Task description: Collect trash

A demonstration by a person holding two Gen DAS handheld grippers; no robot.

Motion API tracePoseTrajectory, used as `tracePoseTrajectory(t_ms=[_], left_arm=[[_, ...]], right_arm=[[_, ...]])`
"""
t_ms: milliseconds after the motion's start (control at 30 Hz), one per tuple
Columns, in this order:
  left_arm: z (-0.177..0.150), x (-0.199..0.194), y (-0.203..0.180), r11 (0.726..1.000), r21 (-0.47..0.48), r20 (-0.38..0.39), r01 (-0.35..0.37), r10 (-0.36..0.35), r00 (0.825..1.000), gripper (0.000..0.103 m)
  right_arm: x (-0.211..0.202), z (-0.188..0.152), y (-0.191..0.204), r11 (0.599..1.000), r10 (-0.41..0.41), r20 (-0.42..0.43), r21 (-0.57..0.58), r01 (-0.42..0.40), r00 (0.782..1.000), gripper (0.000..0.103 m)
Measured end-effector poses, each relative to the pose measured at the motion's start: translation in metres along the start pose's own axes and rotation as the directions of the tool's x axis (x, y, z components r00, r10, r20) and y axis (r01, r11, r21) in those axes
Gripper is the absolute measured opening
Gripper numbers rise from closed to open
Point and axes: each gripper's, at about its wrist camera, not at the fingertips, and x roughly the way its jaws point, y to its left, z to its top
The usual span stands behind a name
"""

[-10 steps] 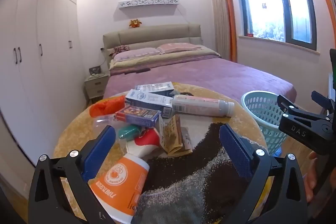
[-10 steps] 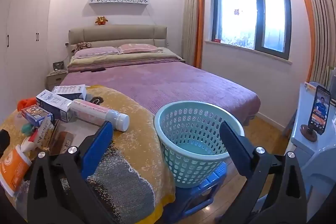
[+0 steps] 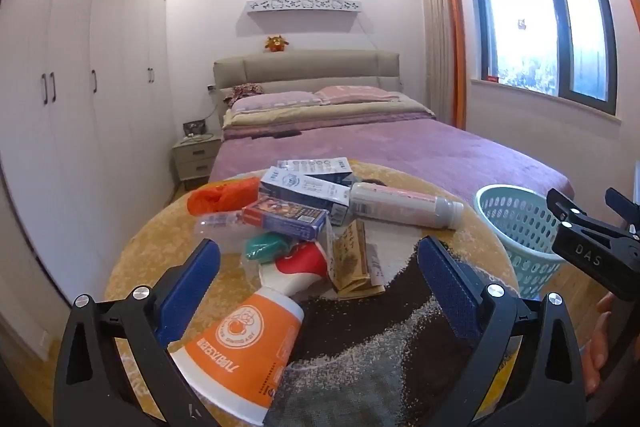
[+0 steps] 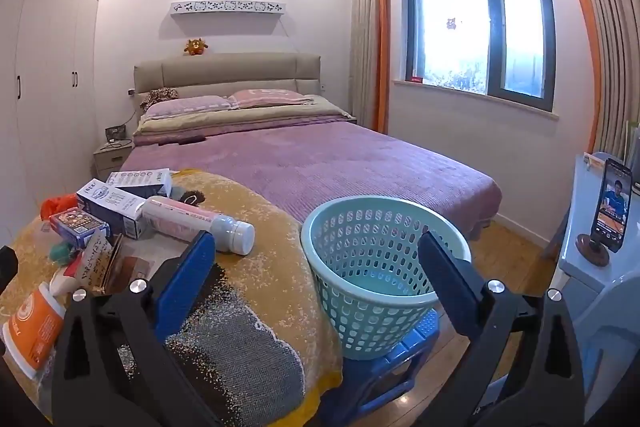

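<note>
Trash lies in a pile on a round table with a yellow cloth [image 3: 160,251]: an orange and white cup [image 3: 244,351], a pink bottle [image 3: 404,205], a blue and white carton [image 3: 304,193], a colourful small box [image 3: 286,217], an orange bag [image 3: 224,195] and a brown paper packet [image 3: 352,255]. My left gripper [image 3: 320,287] is open and empty, just above the cup. My right gripper [image 4: 316,279] is open and empty, between the table edge and a teal basket [image 4: 380,259]. The pink bottle [image 4: 200,219] and cup [image 4: 34,323] also show in the right wrist view.
The basket stands on a blue stool [image 4: 384,371] to the right of the table. A purple bed [image 4: 320,167] lies behind. A phone on a stand [image 4: 612,203] sits on a pale desk at the right. White wardrobes [image 3: 80,87] line the left wall.
Both grippers have stayed almost still. The left view has shifted slightly, with the pile sitting a little more to the right. Nothing was taken hold of.
</note>
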Motion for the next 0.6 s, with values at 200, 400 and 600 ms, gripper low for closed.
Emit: tracePoseTrajectory(t_ms=[200,400,600], left_arm=[[-0.001,-0.006,0.010,0.999,-0.034,0.028,0.004,-0.003,1.000,0.096],[0.000,-0.008,0.027,0.994,-0.099,0.063,-0.046,0.052,0.997,0.096],[0.000,-0.006,0.036,0.992,-0.113,0.065,-0.048,0.055,0.996,0.096]], right_arm=[[-0.005,0.000,0.000,1.000,-0.002,0.023,0.015,0.001,1.000,0.096],[-0.008,0.002,-0.001,1.000,0.008,0.024,0.012,-0.008,1.000,0.096],[-0.008,0.001,0.002,0.999,0.031,0.013,0.009,-0.031,0.999,0.096]])
